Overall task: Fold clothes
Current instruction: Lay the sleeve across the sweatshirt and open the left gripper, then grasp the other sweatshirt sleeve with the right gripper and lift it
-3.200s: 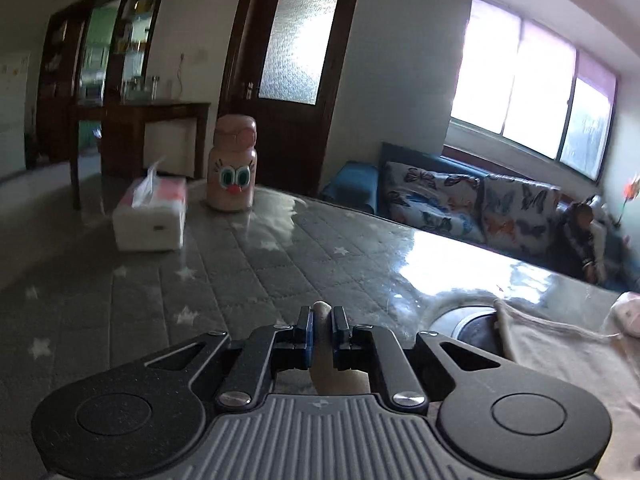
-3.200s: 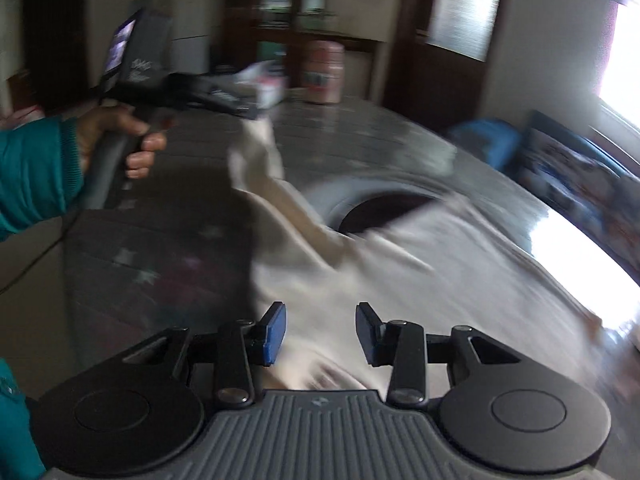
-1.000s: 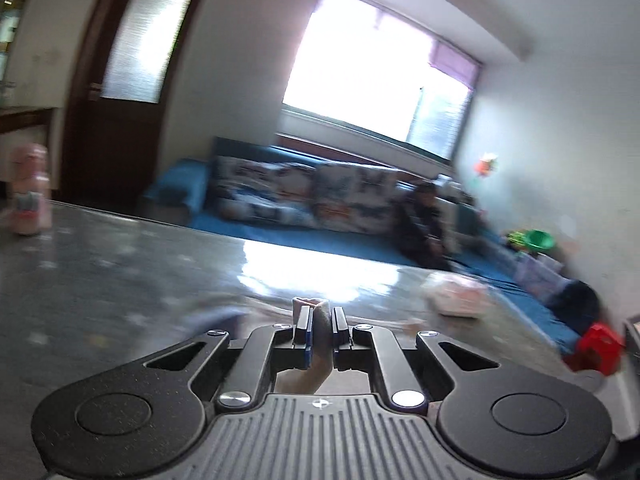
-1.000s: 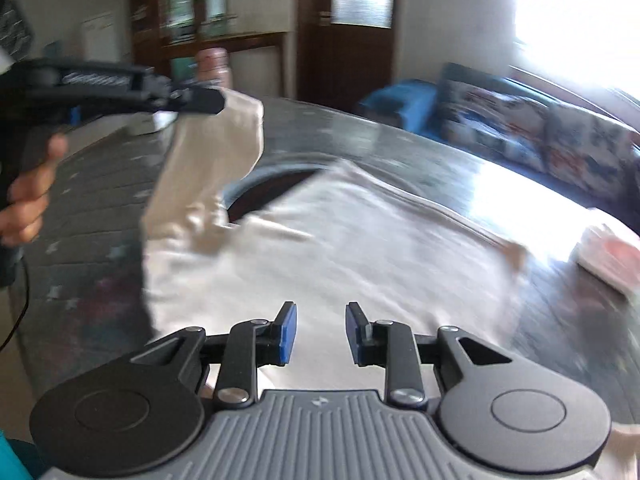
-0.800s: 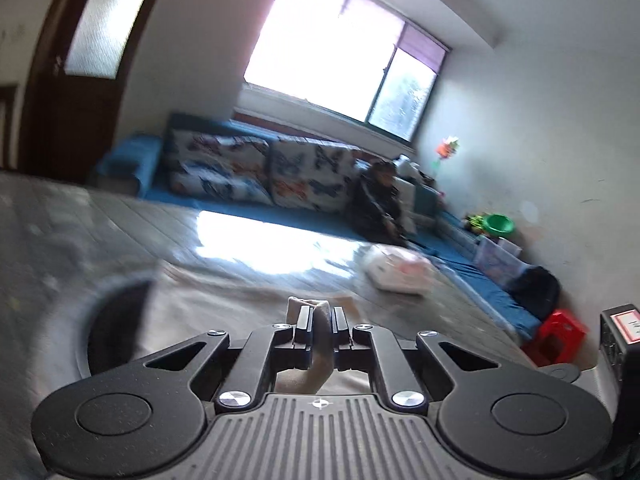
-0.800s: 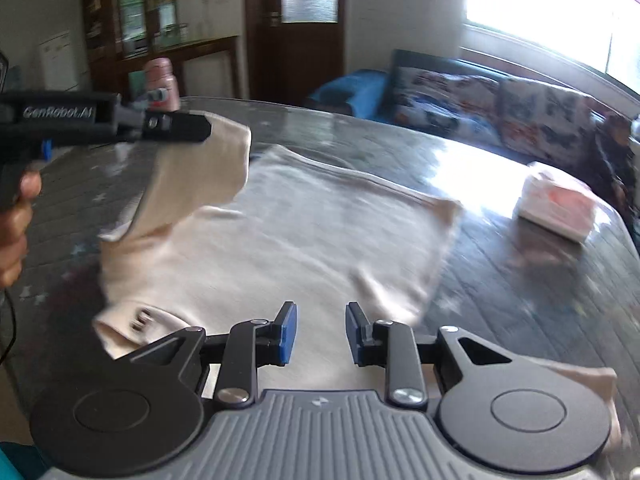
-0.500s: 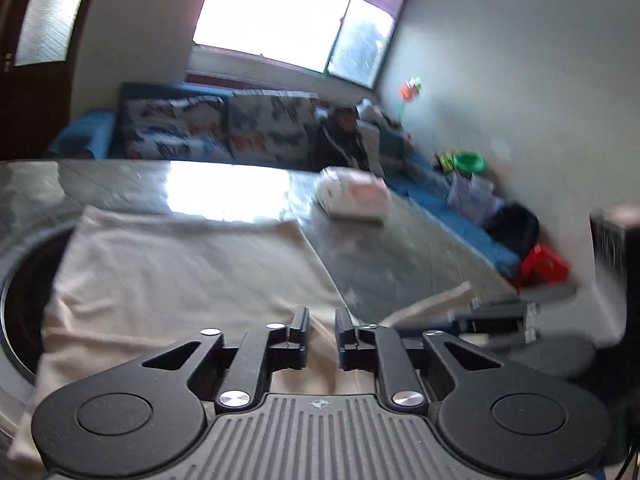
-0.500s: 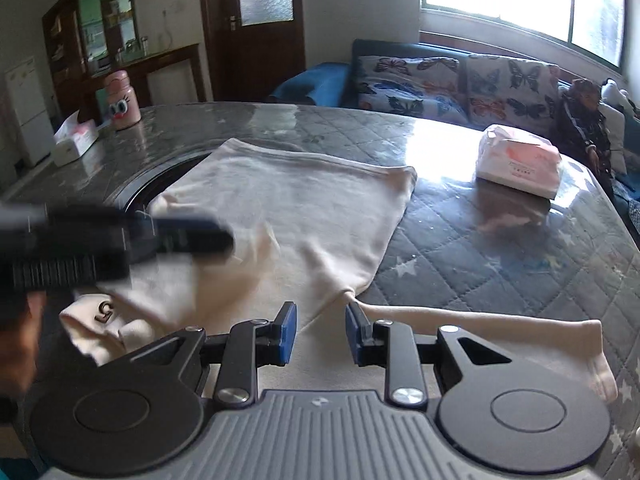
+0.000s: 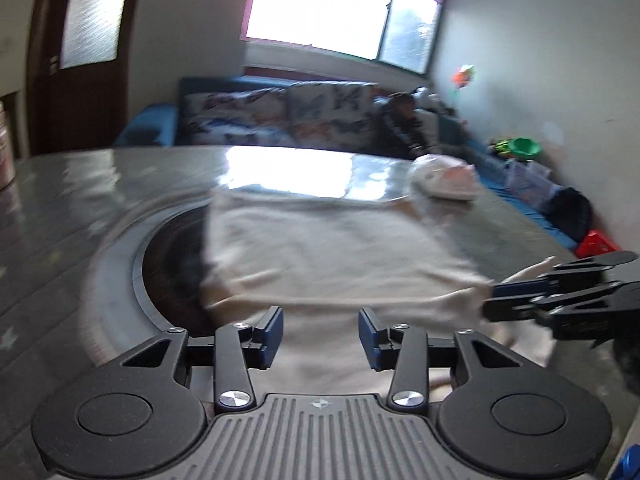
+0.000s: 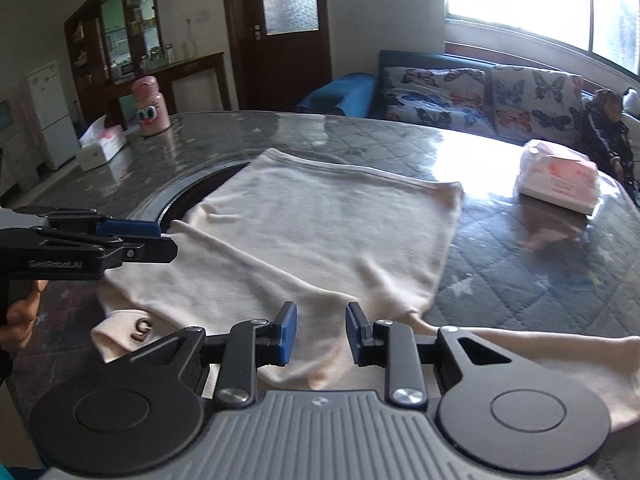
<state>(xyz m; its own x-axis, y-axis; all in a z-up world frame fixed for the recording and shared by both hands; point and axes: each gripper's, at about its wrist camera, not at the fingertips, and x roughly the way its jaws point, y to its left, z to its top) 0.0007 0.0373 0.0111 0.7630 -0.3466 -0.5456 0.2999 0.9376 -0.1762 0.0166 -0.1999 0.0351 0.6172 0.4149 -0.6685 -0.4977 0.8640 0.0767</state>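
- Hovering over the cream top (image 9: 332, 256), the left gripper (image 9: 319, 330) has its jaws spread wide and empty in the left wrist view; the garment lies flat on the grey quilted table (image 9: 80, 216), partly covering a round dark recess (image 9: 172, 264), with the right gripper (image 9: 520, 300) at its right edge.
- In the right wrist view the right gripper (image 10: 318, 334) is parted and holds nothing above the top's (image 10: 320, 224) near hem; one sleeve (image 10: 540, 356) stretches right, a tissue pack (image 10: 556, 176) sits beyond, and the left gripper (image 10: 132, 236), held by a hand (image 10: 20, 312), is at the garment's left edge.

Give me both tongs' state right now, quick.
Left tongs: open, holding nothing, above the cream long-sleeved cotton top.
Right tongs: open, holding nothing, over the same top.
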